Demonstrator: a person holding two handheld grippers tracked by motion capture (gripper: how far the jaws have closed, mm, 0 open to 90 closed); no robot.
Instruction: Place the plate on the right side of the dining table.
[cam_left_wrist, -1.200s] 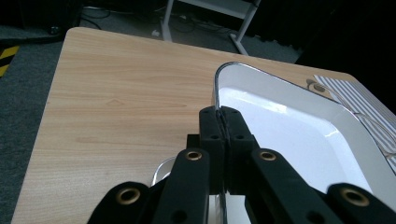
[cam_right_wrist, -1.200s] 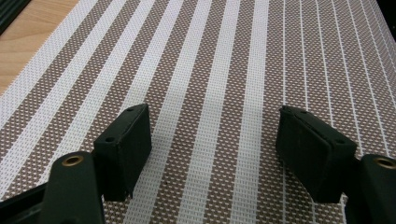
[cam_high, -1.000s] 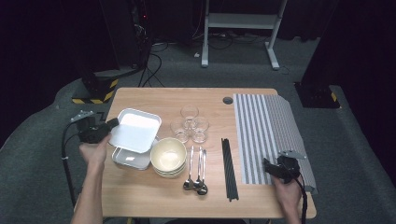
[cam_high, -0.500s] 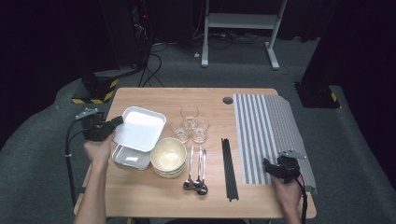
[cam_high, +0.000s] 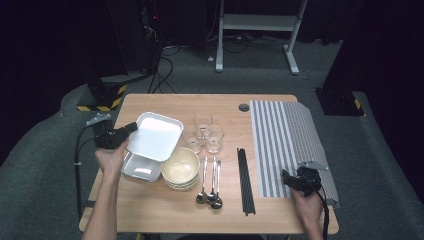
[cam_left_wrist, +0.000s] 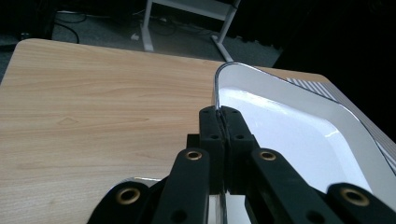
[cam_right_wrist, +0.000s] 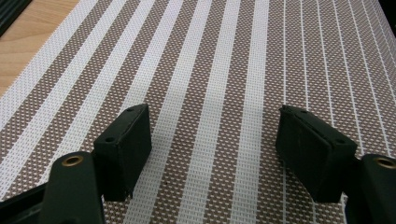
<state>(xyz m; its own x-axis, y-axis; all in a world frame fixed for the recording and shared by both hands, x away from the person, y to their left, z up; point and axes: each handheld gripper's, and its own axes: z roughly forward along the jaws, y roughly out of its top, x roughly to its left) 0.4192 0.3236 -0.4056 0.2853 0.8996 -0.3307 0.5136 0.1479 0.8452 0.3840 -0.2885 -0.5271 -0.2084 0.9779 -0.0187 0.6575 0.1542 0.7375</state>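
My left gripper (cam_high: 131, 127) is shut on the left rim of a white rectangular tray (cam_high: 156, 136) and holds it above a second, metal-edged tray (cam_high: 139, 170) on the table. In the left gripper view the jaws of the gripper (cam_left_wrist: 224, 114) pinch the thin rim of the tray (cam_left_wrist: 289, 133), which stretches away to the right. My right gripper (cam_high: 288, 178) rests at the near right over the striped placemat (cam_high: 282, 140). Its own view shows the gripper (cam_right_wrist: 215, 144) open, with bare placemat (cam_right_wrist: 210, 56) between the pads.
A stack of cream bowls (cam_high: 180, 168) sits beside the lower tray. Behind it stand three clear glasses (cam_high: 203, 133). Three spoons (cam_high: 210, 186) and black chopsticks (cam_high: 245, 181) lie toward the front. The wooden table (cam_high: 165, 102) has a round hole (cam_high: 243, 107) at the back.
My left gripper has carried the white tray a little to the right, over the lower tray. The right gripper has stayed where it was.
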